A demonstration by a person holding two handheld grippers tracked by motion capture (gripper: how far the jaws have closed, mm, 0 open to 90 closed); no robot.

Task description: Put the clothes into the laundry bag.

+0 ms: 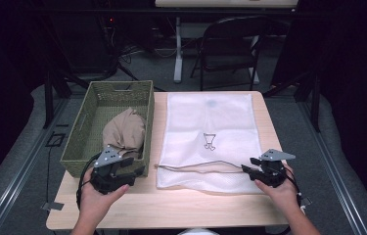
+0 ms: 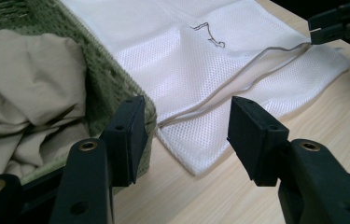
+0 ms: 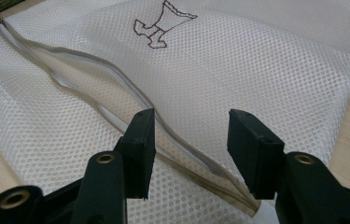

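A white mesh laundry bag (image 1: 210,137) lies flat on the wooden table, its grey zipper (image 1: 195,168) running along the near edge. My right gripper (image 1: 248,164) hovers open over the zipper's right end; in the right gripper view the zipper (image 3: 93,88) passes under the spread jaws of that gripper (image 3: 191,135), untouched. My left gripper (image 1: 134,166) stands open with nothing between its jaws at the near right corner of a green woven basket (image 1: 80,132). A crumpled beige cloth (image 1: 125,129) lies in that basket. In the left gripper view, the left gripper (image 2: 184,123) points at the bag's near left corner (image 2: 186,149).
A small dark embroidered figure (image 3: 161,25) marks the middle of the bag. Bare table (image 1: 171,205) runs along the near edge in front of both hands. A folding chair (image 1: 230,49) and a table leg (image 1: 177,54) stand on the floor beyond the far edge.
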